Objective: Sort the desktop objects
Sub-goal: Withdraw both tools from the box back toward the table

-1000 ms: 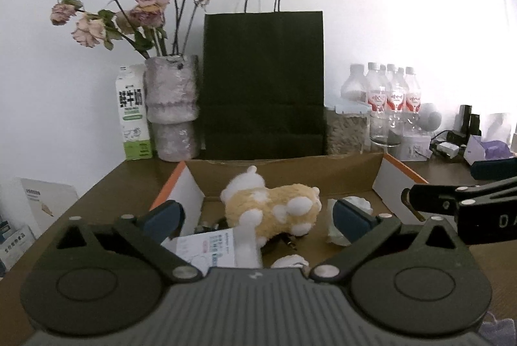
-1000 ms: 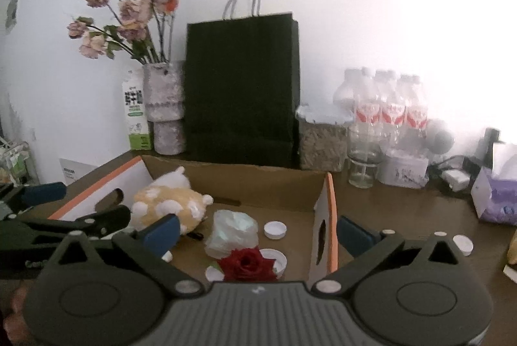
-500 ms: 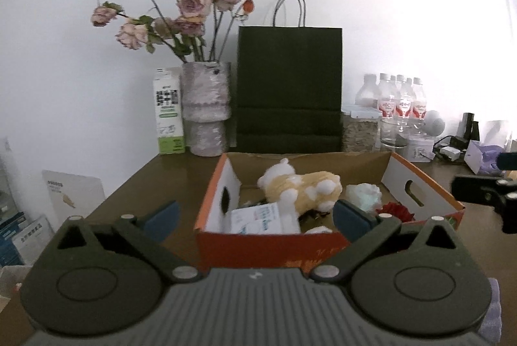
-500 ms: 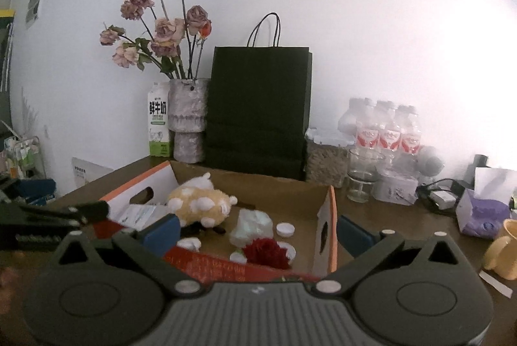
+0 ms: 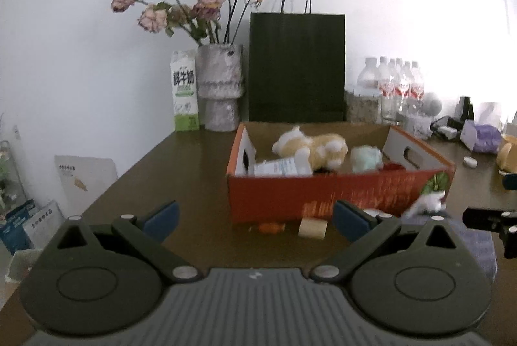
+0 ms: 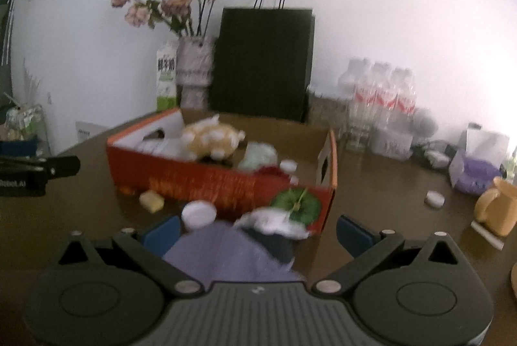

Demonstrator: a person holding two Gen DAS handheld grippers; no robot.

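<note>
An orange cardboard box [image 5: 336,194] [image 6: 219,181] stands on the brown desk. Inside it lie a tan and white plush toy [image 5: 318,145] [image 6: 211,137], a white leaflet [image 5: 281,166], a pale green crumpled wad [image 5: 366,157] [image 6: 258,153], a red rose [image 6: 269,170] and white caps [image 6: 288,165]. In front of the box lie a beige block [image 5: 311,228] [image 6: 151,200], a small orange piece [image 5: 269,227], a white lid [image 6: 198,213], a crumpled white tissue [image 5: 426,205] [image 6: 274,221] and a purple cloth [image 6: 226,252]. My left gripper [image 5: 255,218] is open, well short of the box. My right gripper [image 6: 257,231] is open above the purple cloth.
At the back stand a vase of dried roses [image 5: 219,94], a milk carton [image 5: 184,95], a black paper bag [image 5: 295,68] and several water bottles [image 5: 397,87]. On the right sit a purple tissue pack [image 6: 475,168], a yellow mug [image 6: 496,210] and a white cap [image 6: 434,199].
Both grippers have pulled back from over the box toward the desk's near side. The box front and the loose items before it have come into view. Both stay open.
</note>
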